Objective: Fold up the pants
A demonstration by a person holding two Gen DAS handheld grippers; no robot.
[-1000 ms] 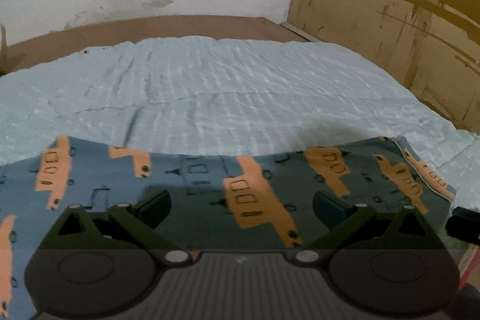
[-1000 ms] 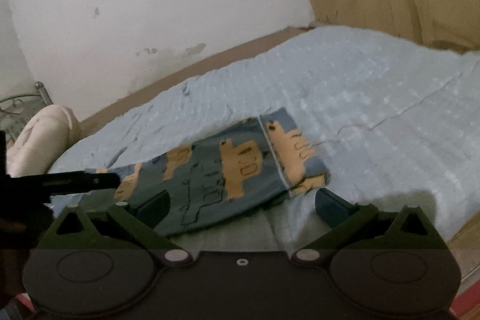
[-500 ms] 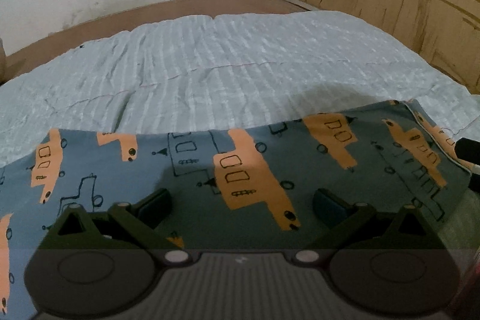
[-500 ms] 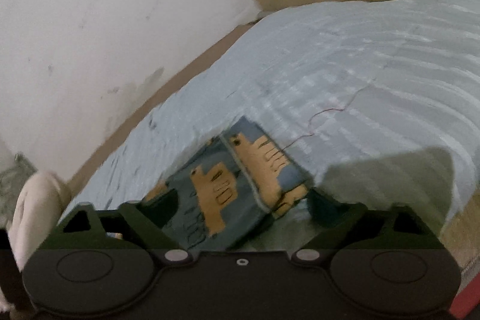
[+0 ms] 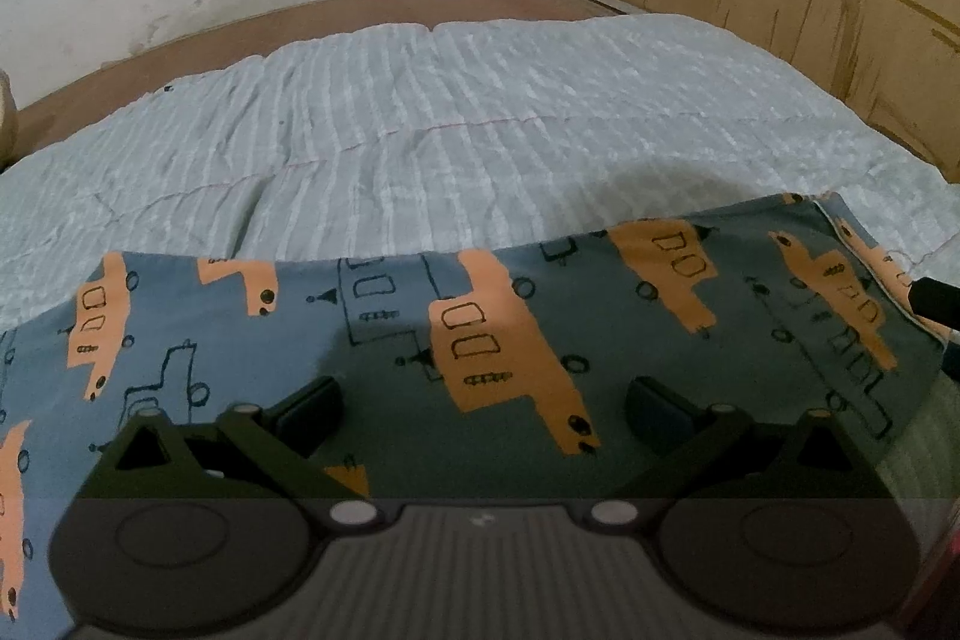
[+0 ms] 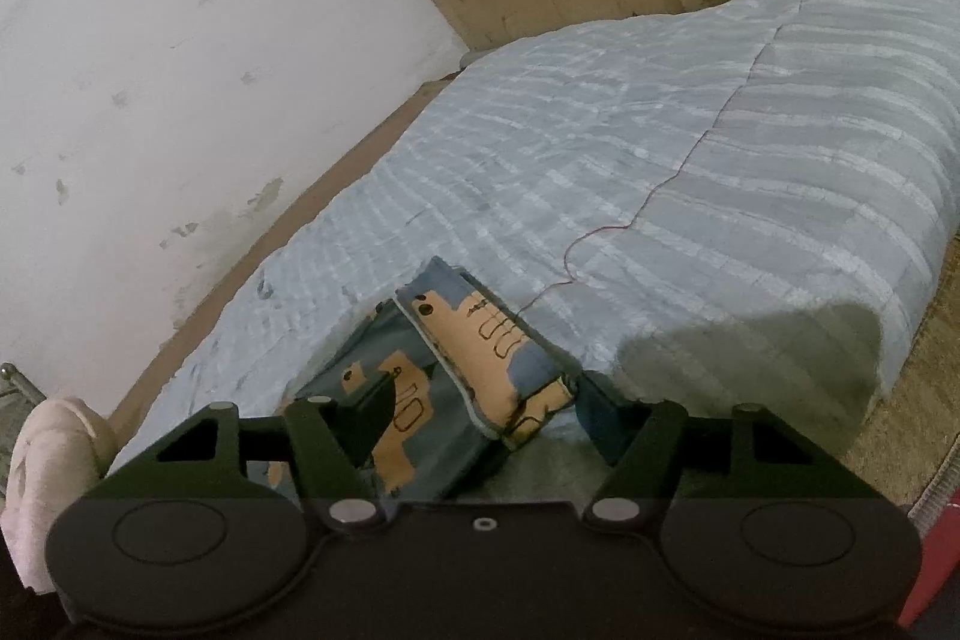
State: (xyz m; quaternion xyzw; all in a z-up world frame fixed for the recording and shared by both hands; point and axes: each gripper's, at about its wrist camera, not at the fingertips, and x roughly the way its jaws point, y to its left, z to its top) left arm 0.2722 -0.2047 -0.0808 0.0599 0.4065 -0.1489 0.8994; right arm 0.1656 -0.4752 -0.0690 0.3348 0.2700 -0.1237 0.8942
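Pants (image 5: pixel 480 352) lie flat across the near edge of the bed (image 5: pixel 480 130) — spread for folding. Left gripper (image 5: pixel 483 403) hovers over the cloth, jaws apart, holding nothing. Right gripper (image 6: pixel 486 415) straddles the hemmed end (image 6: pixel 480 340), jaws apart — apparently poised to pinch it.

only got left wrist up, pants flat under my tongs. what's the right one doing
Observer: The right tongs are open, straddling the banded end of the pants.
Operator: gripping yet
Observer: No. The fabric lies between the fingers, unclamped.
Operator: how near the bed edge is that end
Observer: Near. The quilt drops off just right of it, and floor shows beyond.
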